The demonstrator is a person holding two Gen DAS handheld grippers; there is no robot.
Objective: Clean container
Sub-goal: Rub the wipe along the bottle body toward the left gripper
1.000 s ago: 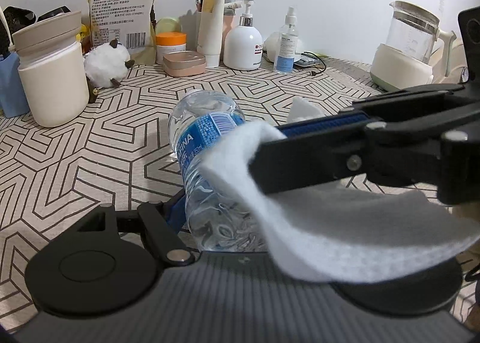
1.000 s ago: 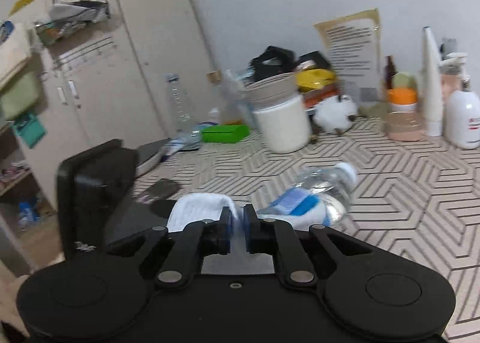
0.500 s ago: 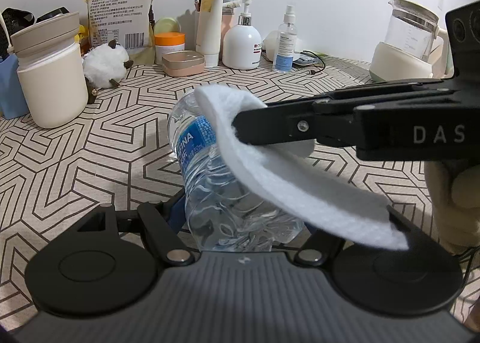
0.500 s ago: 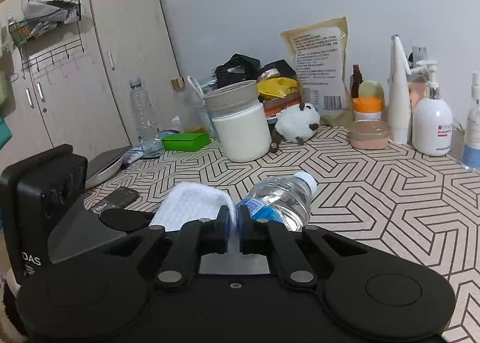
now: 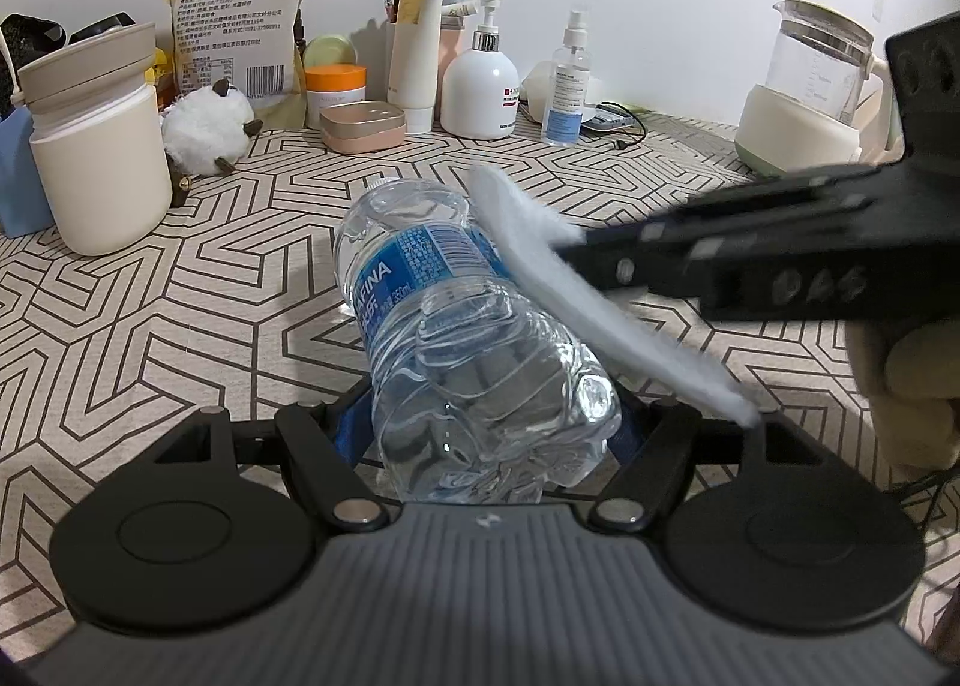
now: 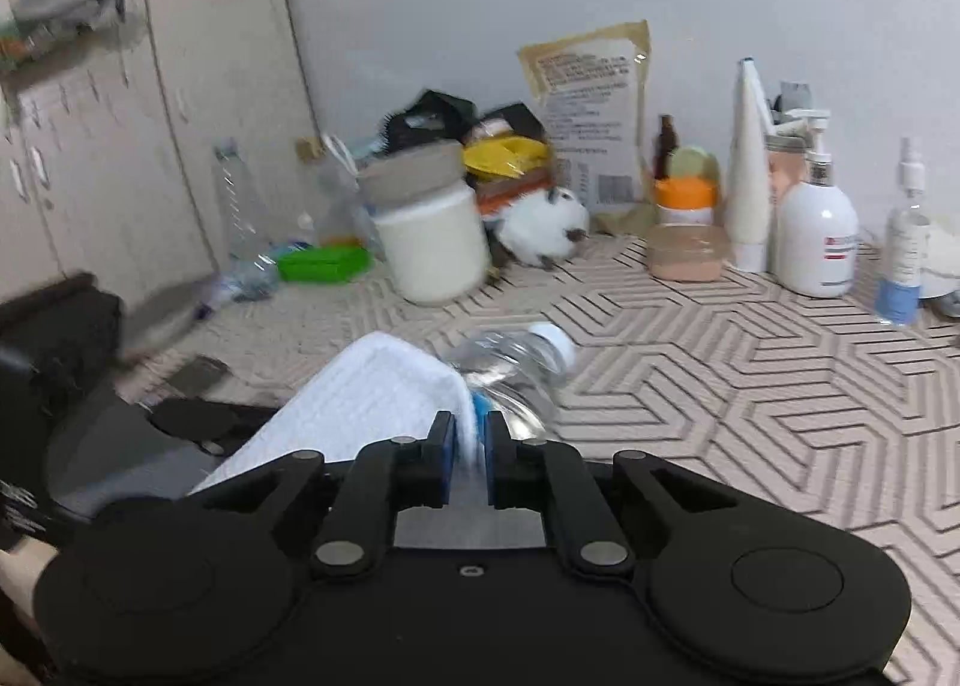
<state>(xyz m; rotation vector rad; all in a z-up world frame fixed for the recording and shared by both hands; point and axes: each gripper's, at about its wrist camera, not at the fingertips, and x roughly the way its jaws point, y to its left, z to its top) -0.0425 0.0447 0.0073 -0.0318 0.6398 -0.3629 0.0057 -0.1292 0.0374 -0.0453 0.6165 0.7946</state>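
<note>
A clear plastic water bottle [image 5: 456, 338] with a blue label lies cap-away in my left gripper [image 5: 480, 428], which is shut on its base. It also shows in the right wrist view [image 6: 516, 362], white cap pointing right. My right gripper [image 6: 467, 446] is shut on a white cloth [image 6: 372, 392]. In the left wrist view the cloth [image 5: 576, 290] drapes along the bottle's right side, and the right gripper [image 5: 576, 254] reaches in from the right.
A geometric-patterned table [image 5: 180, 296] carries a cream jar [image 5: 96, 146], a plush toy [image 5: 204, 128], a pump bottle [image 5: 480, 86], a spray bottle [image 5: 564, 86], a paper bag [image 5: 240, 14] and a kettle [image 5: 804, 92] along the back. A cabinet [image 6: 120, 116] stands at left.
The cloth and right gripper have slid from over the bottle's top down to its right side. The left gripper still holds the bottle in the same place.
</note>
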